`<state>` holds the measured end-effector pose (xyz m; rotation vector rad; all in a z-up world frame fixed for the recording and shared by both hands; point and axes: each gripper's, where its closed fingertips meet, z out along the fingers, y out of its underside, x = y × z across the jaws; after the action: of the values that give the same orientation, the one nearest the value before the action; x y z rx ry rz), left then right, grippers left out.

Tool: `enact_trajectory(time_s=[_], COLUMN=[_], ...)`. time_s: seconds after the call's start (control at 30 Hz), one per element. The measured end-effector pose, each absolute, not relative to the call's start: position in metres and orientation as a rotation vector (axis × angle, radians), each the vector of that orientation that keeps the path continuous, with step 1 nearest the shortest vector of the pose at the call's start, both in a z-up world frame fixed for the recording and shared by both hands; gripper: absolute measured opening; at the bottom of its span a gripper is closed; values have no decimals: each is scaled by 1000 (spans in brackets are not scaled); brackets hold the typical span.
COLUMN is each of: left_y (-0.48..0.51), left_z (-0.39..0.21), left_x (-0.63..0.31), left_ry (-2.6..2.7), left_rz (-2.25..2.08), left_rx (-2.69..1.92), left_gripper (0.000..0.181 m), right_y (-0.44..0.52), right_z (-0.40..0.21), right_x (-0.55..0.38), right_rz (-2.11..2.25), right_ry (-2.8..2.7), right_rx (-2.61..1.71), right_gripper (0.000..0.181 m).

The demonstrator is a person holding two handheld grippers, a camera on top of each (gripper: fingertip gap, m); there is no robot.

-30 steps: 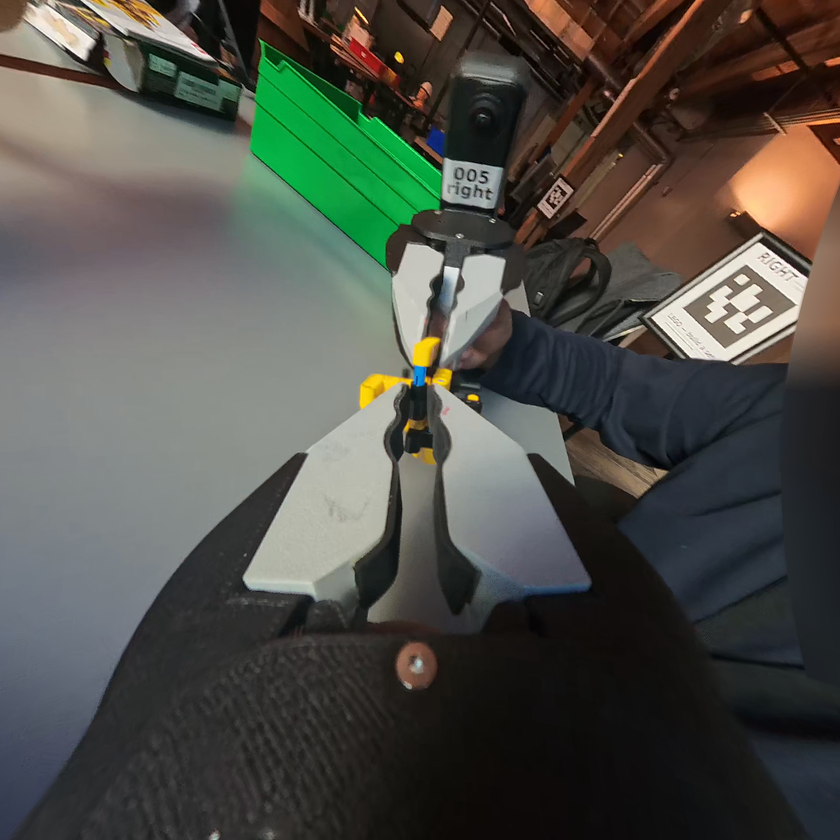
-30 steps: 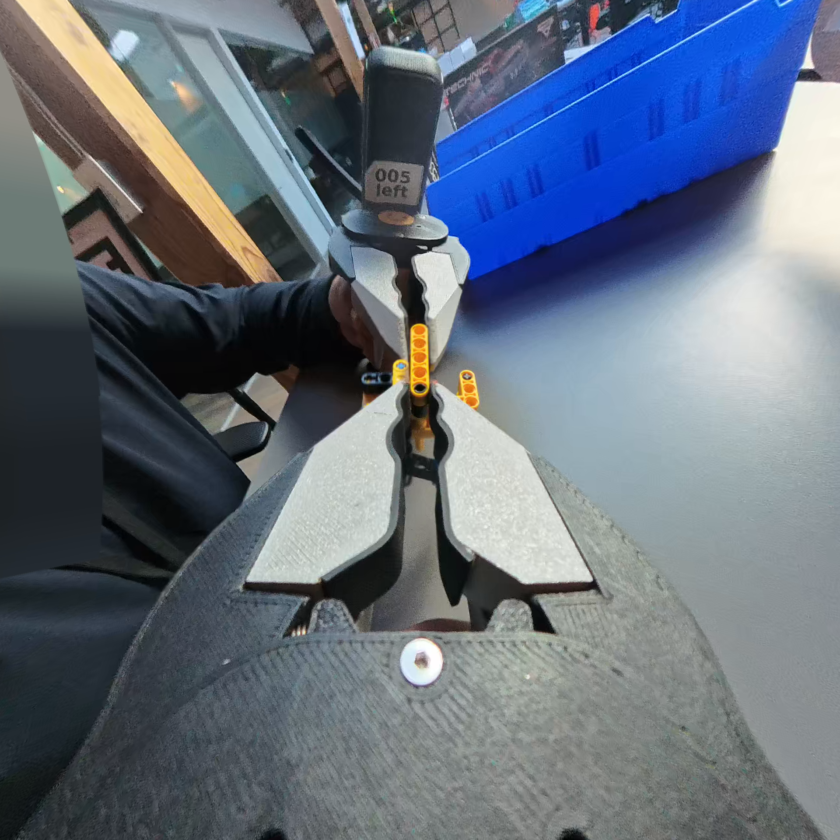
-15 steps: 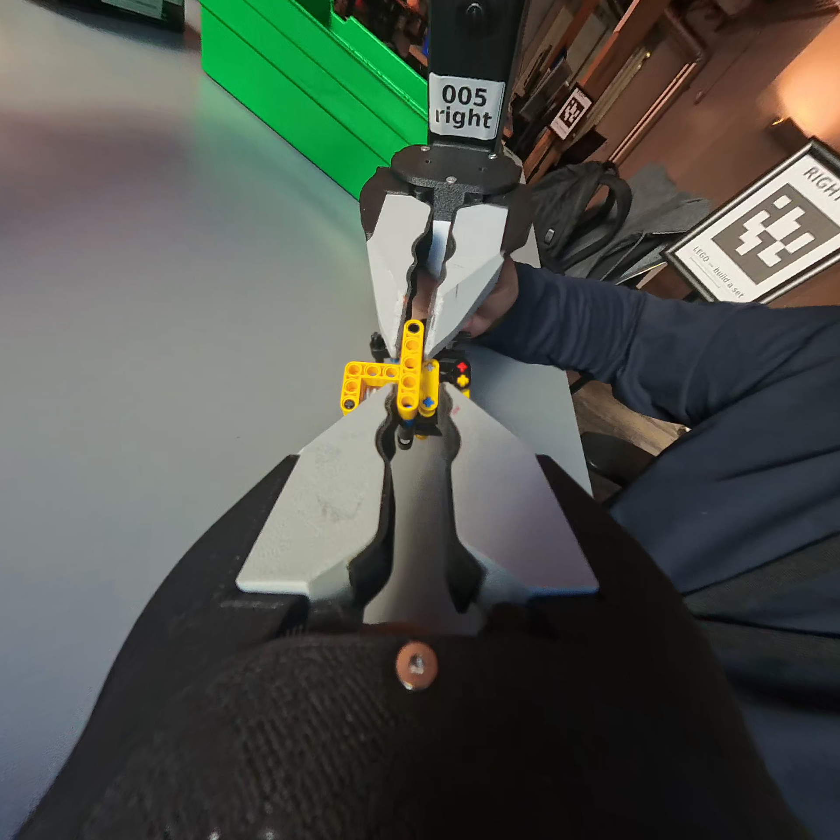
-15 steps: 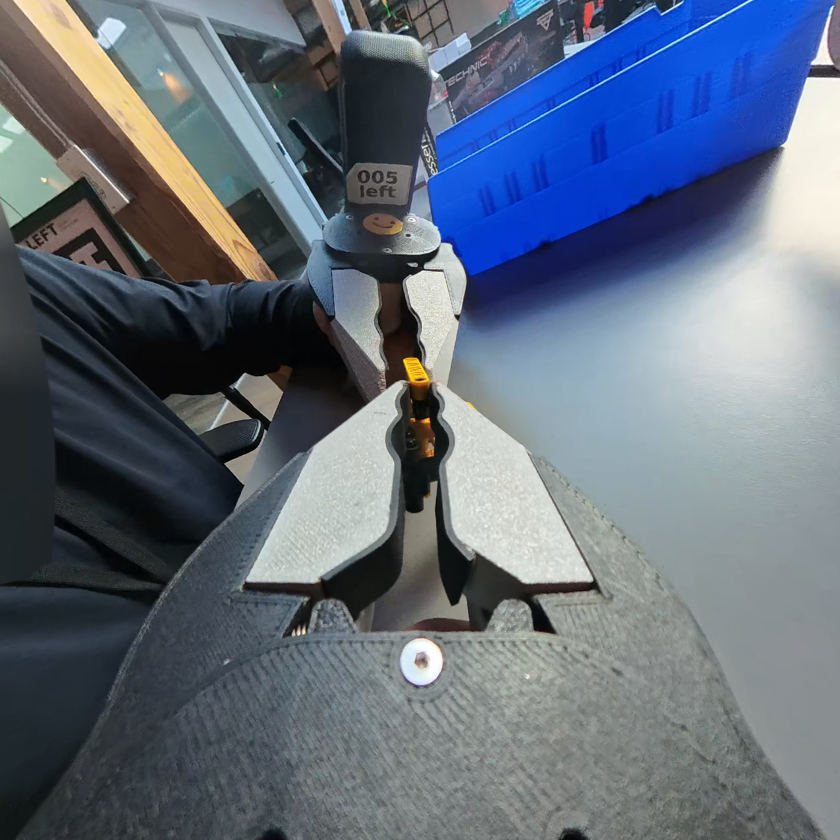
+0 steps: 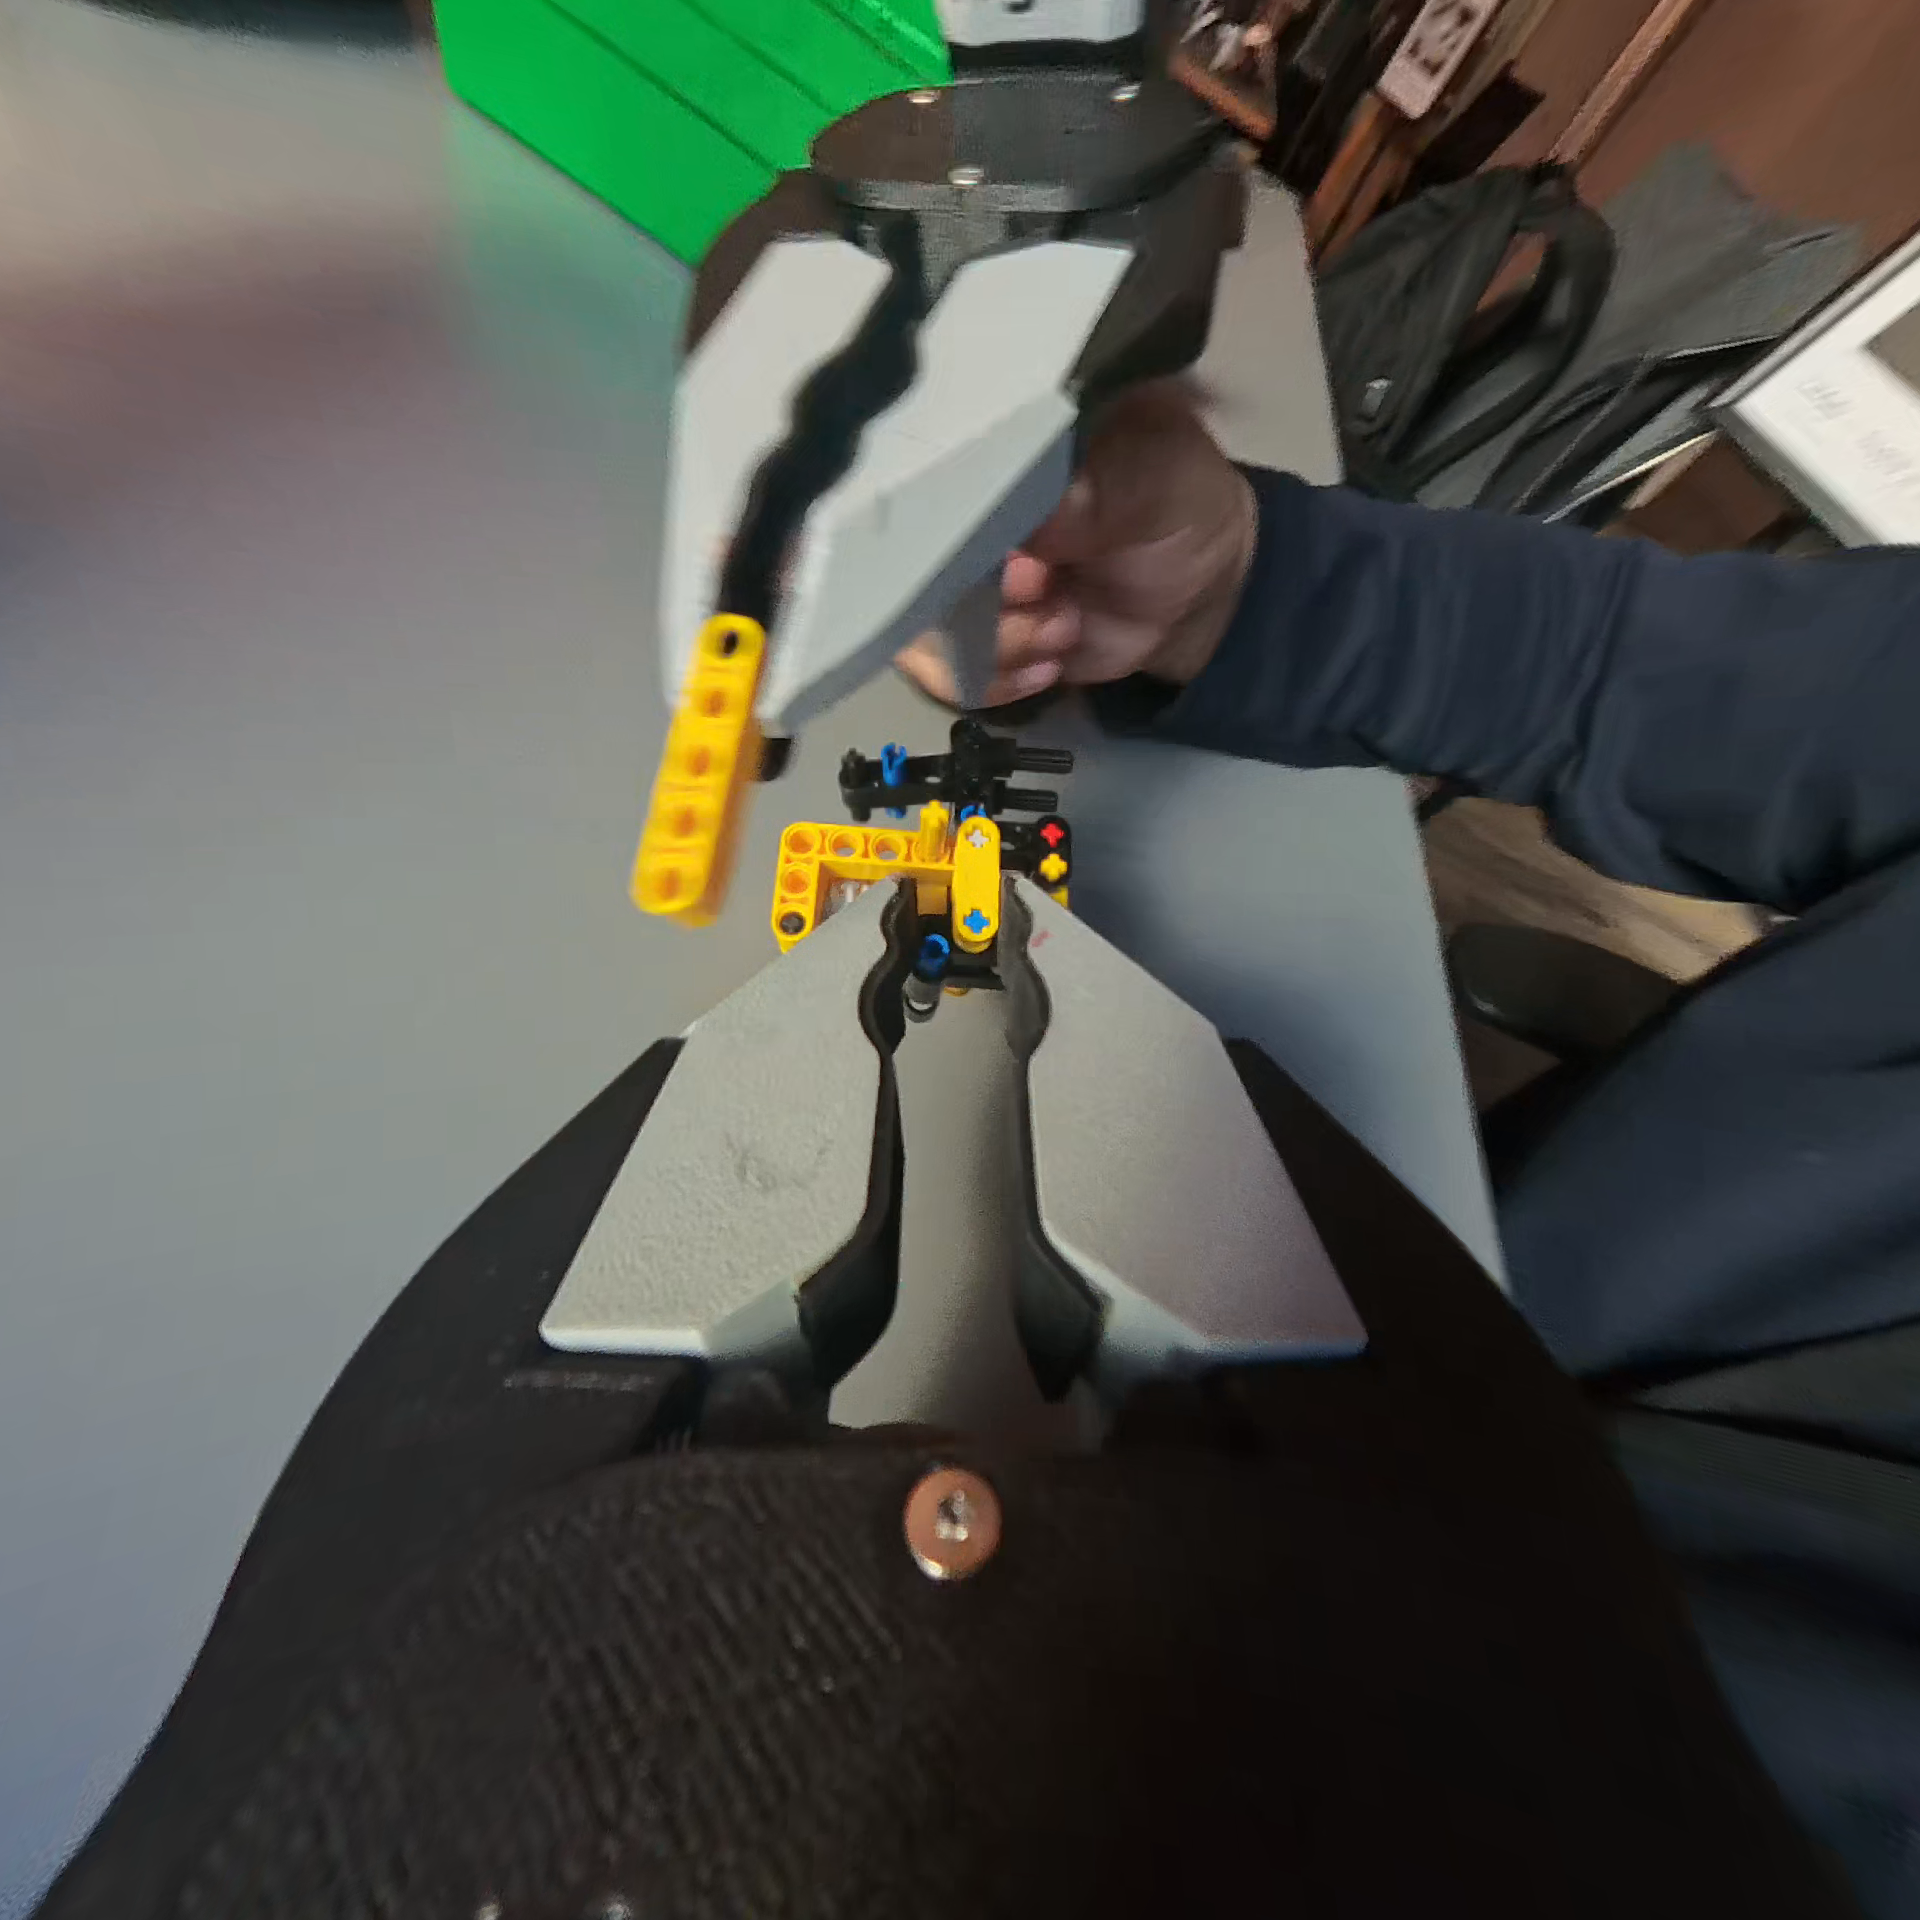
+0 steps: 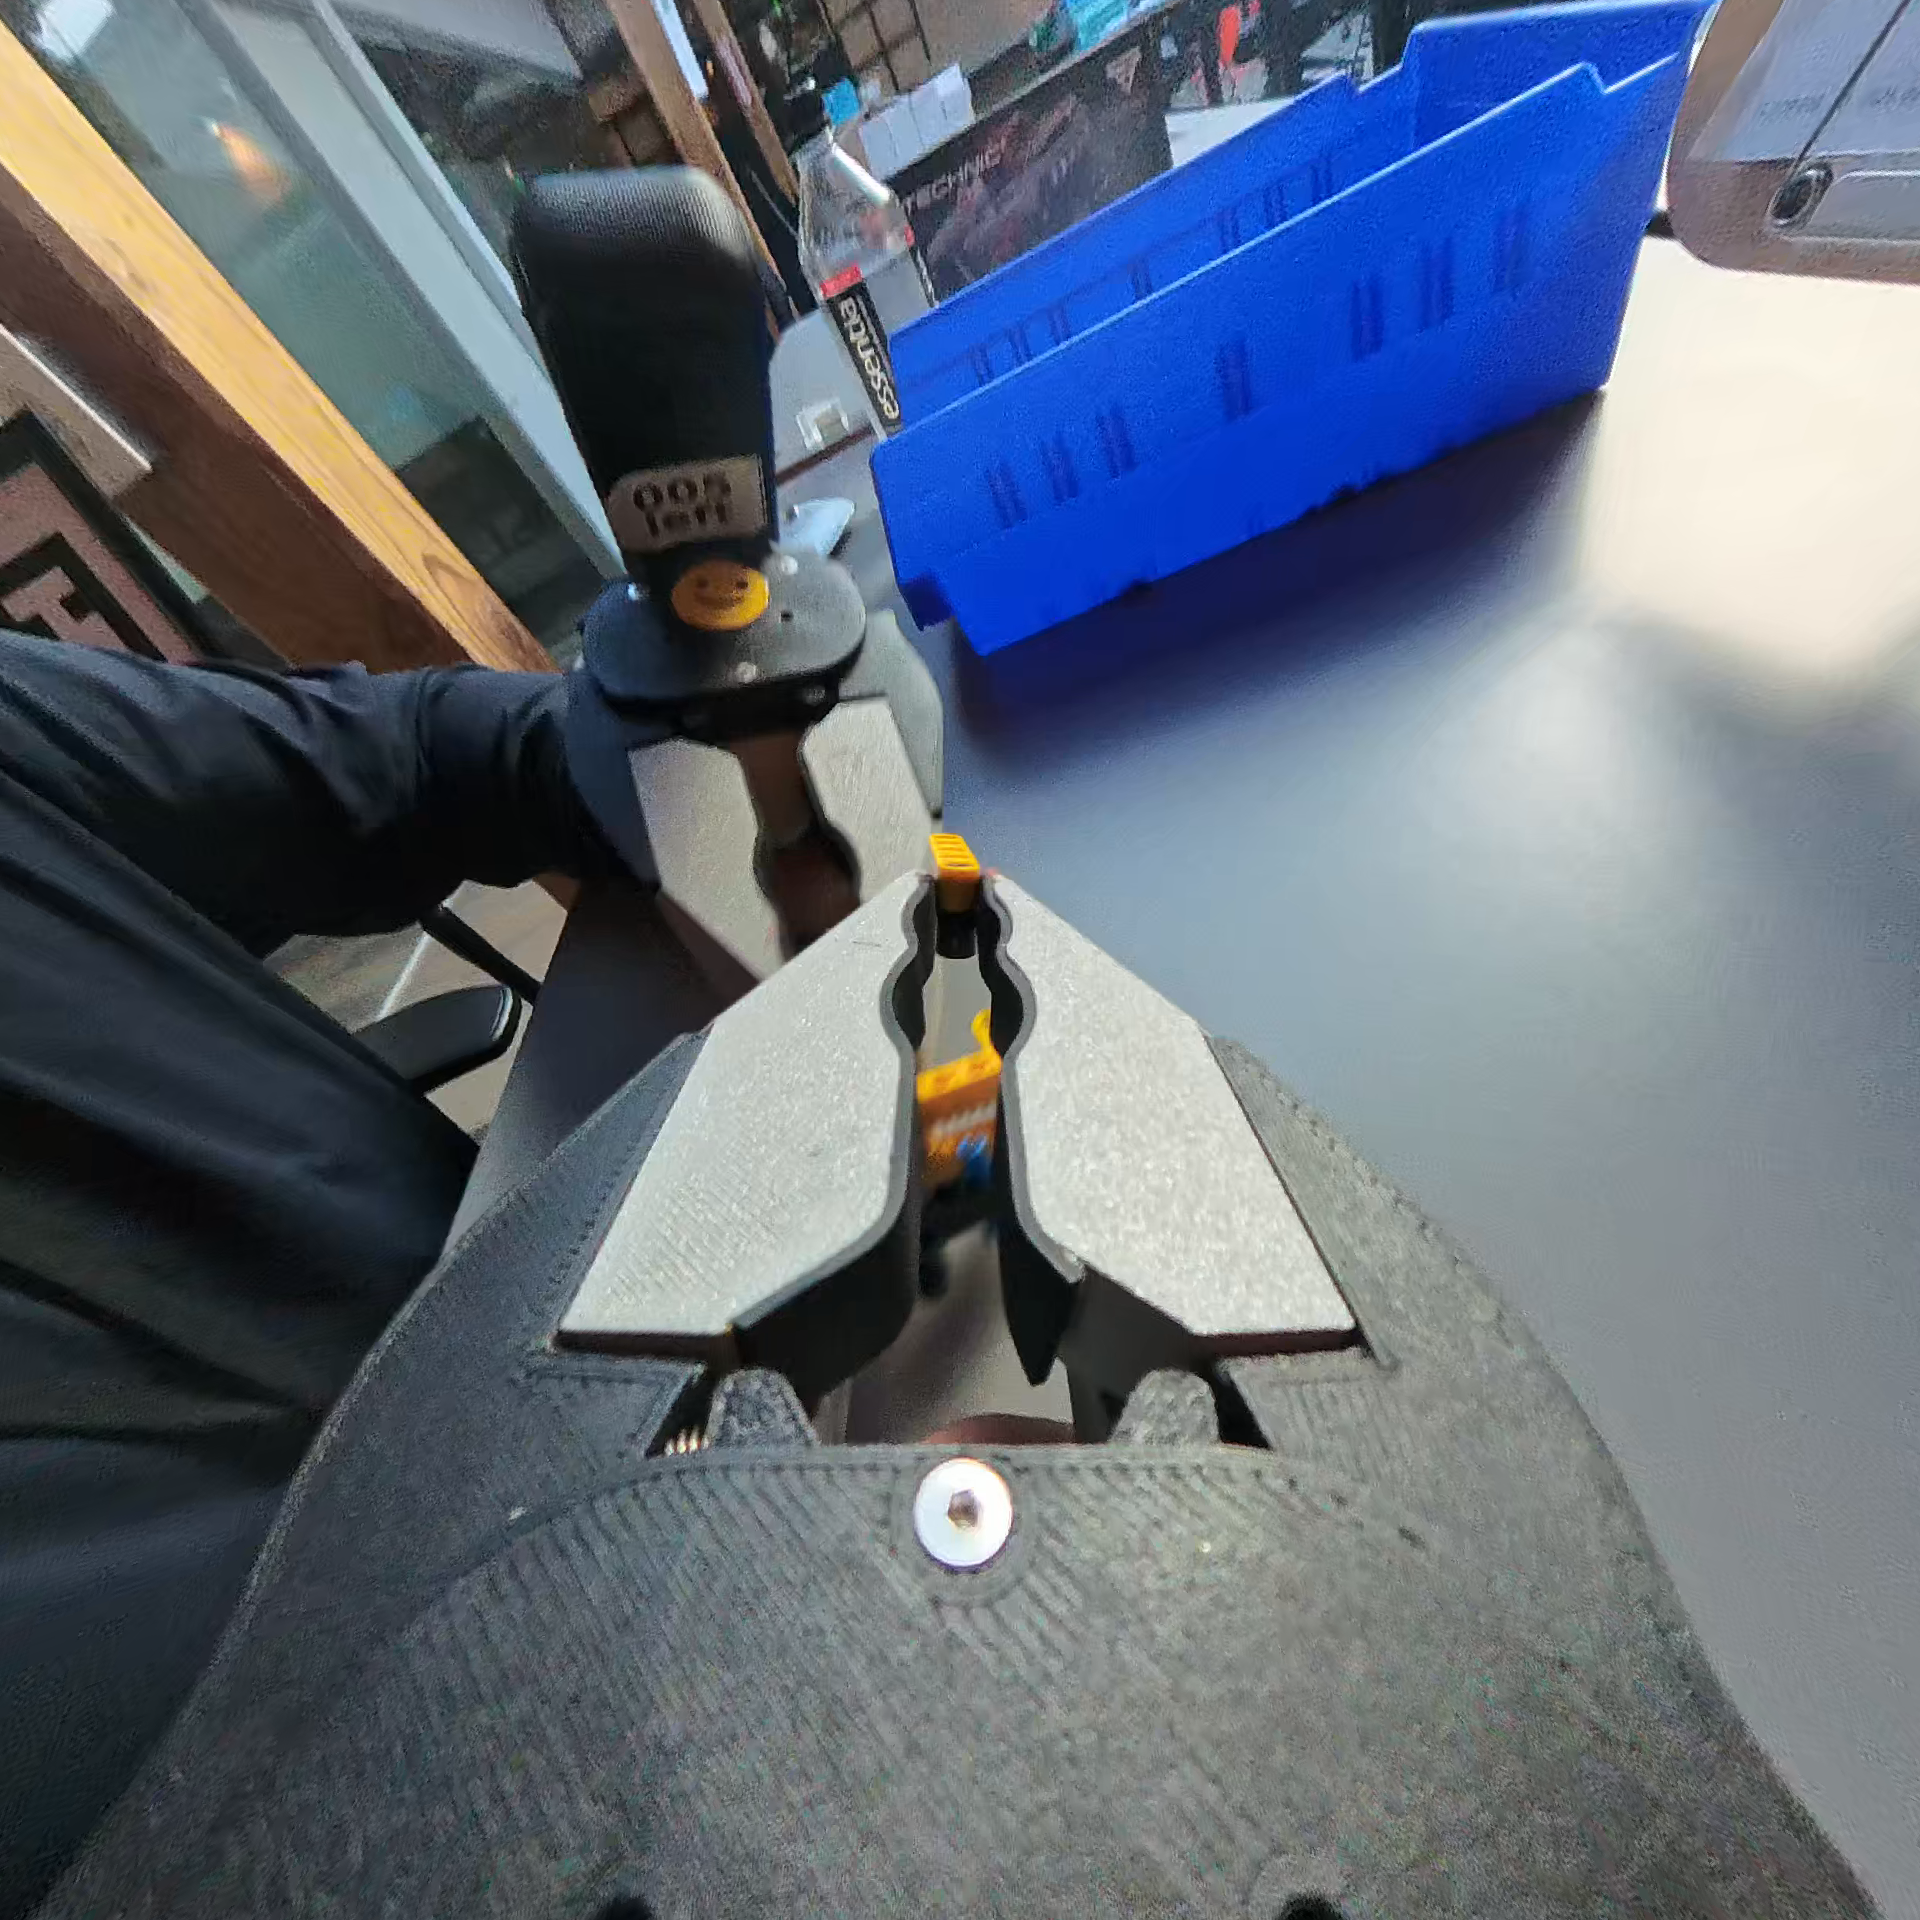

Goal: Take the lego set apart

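1. The left gripper (image 5: 951, 935) is clamped on the lego assembly (image 5: 930, 883) above the grey table (image 5: 260, 831)
2. The right gripper (image 5: 743, 665) pinches a yellow beam (image 5: 694, 774), clear of the assembly
3. A green bin (image 5: 665, 94) sits behind

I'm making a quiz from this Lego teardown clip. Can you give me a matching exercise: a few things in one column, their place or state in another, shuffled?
Things:
1. yellow beam
2. lego assembly
3. green bin
4. blue bin

Place or state:
A. far end of the table, right wrist view
B. clamped by the left hand-held gripper
C. pulled free, in the right hand-held gripper
D. behind the right hand-held gripper, left wrist view

Pairs: 1-C, 2-B, 3-D, 4-A
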<state>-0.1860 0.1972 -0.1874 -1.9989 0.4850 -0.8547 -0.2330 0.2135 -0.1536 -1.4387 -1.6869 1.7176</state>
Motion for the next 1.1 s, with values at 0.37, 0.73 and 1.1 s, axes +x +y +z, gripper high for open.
enact_trajectory(time_s=[0.37,0.73,1.1], left_y=[202,196,194], left_z=[-165,-175,-186], left_x=[-244,-216,-218], left_ry=[586,738,836], left_rz=[-343,-279,-104], left_rx=[-1937,-1926,-1964], left_gripper=[37,7,7], right_y=[207,181,181], right_z=[-158,-167,-169], right_x=[-227,-218,-220], right_rz=[1767,1547,1654], right_ry=[-1706,-1928,-1900], right_rx=[-1521,-1293,-1351], right_gripper=[5,5,6])
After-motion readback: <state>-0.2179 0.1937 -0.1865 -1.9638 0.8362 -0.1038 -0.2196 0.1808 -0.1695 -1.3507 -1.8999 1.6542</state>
